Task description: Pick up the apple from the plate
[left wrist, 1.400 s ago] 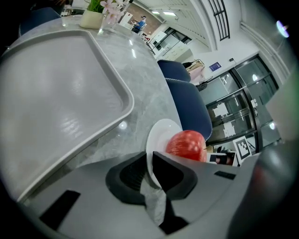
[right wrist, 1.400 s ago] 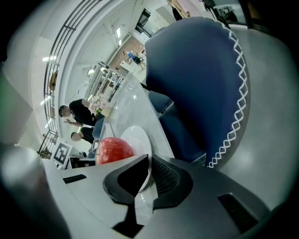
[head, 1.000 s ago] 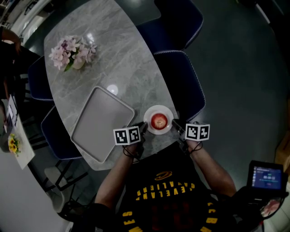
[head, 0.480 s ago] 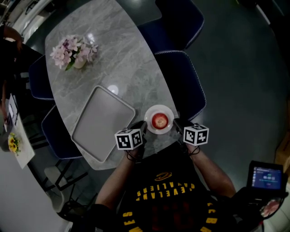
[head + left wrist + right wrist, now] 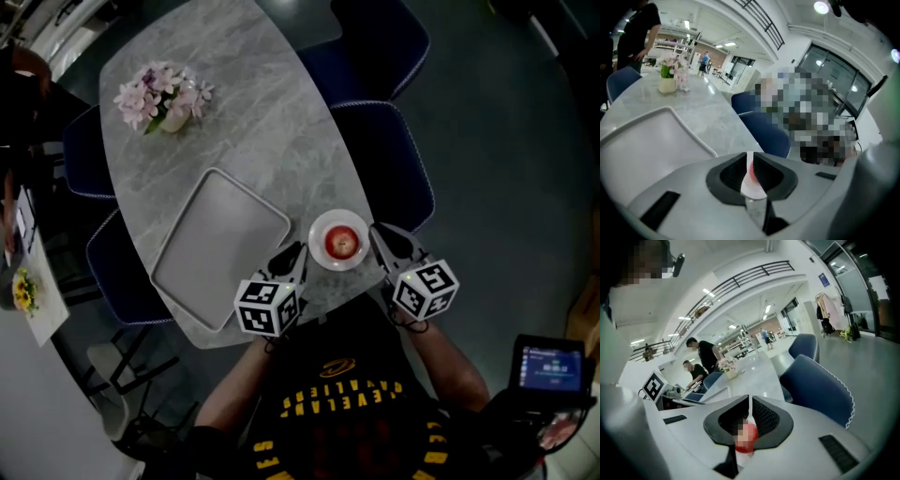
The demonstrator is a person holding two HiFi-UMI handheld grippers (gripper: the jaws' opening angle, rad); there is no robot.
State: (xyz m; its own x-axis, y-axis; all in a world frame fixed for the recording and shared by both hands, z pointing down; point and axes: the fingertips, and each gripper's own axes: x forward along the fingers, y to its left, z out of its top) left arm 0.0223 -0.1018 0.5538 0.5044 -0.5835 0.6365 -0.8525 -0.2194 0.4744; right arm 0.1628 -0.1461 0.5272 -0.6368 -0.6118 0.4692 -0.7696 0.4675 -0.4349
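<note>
A red apple point(image 5: 343, 241) sits on a small white plate point(image 5: 324, 225) near the front edge of the grey marble table point(image 5: 253, 122). My left gripper point(image 5: 293, 254) hangs above the table just left of the plate, its jaws drawn to a thin slit with nothing between them. My right gripper point(image 5: 379, 233) hovers just right of the plate, jaws likewise together and empty. In the left gripper view the apple point(image 5: 750, 172) and plate point(image 5: 753, 188) show through the slit of the gripper point(image 5: 750, 157). The right gripper view shows the apple point(image 5: 751, 433) low between that gripper's point(image 5: 750, 401) pads.
A grey rectangular tray point(image 5: 220, 246) lies left of the plate. A vase of pink flowers point(image 5: 167, 98) stands at the far end. Dark blue chairs point(image 5: 394, 159) line the table's right side. People point(image 5: 705, 357) stand beyond the table's far end.
Both grippers have risen off the table and rolled; their marker cubes look larger and nearer. The apple and plate have not moved.
</note>
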